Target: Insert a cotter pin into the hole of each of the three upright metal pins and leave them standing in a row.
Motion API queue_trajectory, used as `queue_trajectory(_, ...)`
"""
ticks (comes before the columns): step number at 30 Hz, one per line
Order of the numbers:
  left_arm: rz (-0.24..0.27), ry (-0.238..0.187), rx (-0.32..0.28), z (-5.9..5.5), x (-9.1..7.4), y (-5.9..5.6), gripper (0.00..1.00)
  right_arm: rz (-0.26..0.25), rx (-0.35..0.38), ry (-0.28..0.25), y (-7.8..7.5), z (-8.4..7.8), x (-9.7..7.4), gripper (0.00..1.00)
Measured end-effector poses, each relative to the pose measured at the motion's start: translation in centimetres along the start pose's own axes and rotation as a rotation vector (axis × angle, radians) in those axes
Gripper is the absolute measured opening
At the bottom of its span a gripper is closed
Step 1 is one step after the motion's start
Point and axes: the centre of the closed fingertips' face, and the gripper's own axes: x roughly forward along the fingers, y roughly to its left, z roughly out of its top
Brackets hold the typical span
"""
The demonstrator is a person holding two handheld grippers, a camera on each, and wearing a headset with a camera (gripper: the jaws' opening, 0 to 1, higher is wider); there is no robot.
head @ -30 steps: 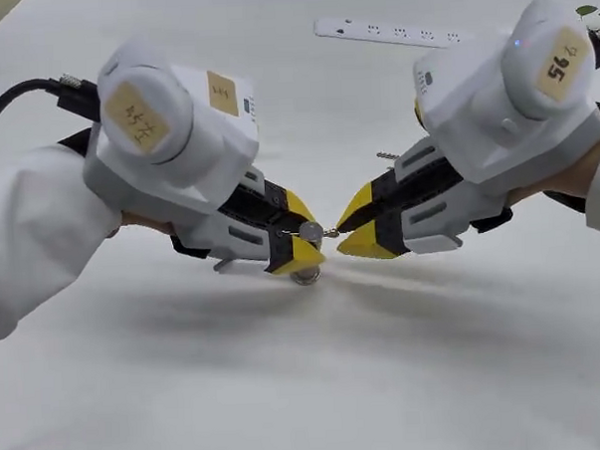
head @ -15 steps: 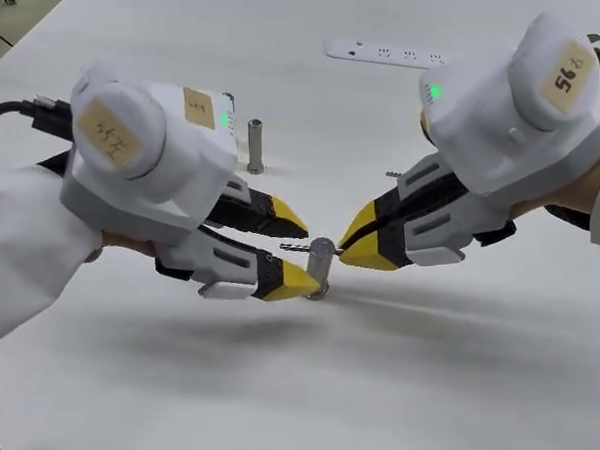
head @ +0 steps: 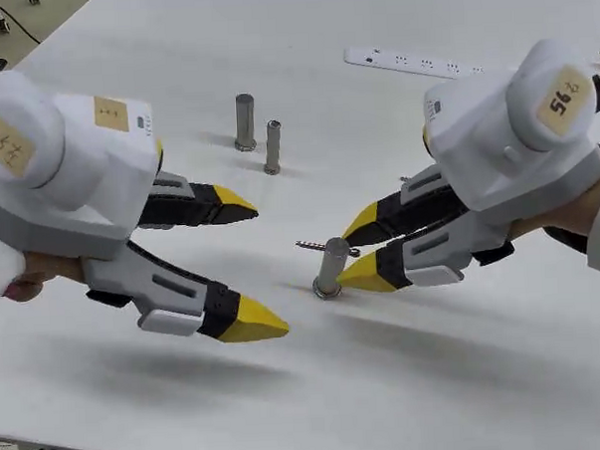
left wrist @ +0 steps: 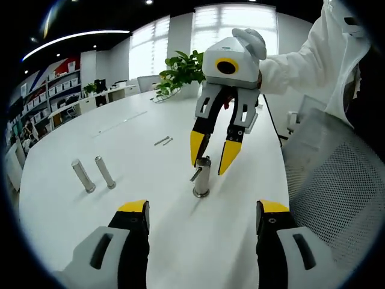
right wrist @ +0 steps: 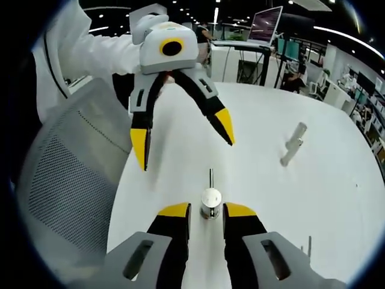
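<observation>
Pin (head: 329, 274) stands mid-table with the cotter pin (head: 313, 245) through its top. Our right tongs (head: 346, 255) sit narrowly apart astride it, unclamped. We judge a jaw brushing it could topple it. Left tongs (head: 272, 269) gape wide nearby. Bare pins (head: 245, 122) (head: 273, 146) stand well behind, and the open table (head: 406, 380) leaves us room.

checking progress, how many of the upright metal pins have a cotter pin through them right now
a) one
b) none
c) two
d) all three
a: the near metal pin has a cotter pin sticking out sideways through its top, while the far metal pin and the shorter metal pin beside it stand bare.
</observation>
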Motion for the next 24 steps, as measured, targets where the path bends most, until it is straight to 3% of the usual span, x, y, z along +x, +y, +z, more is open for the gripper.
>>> queue_trajectory(11, 0.012, -0.041, -0.093, -0.4, -1.2, -0.8, 0.98, -0.009, 0.047, -0.006, -0.6, -0.6, 2.0, 0.16)
queue_trajectory(24, 0.029, -0.051, -0.106, -0.5, -1.0, -1.1, 0.99, -0.007, 0.023, 0.013, -0.6, -0.8, 2.5, 0.09)
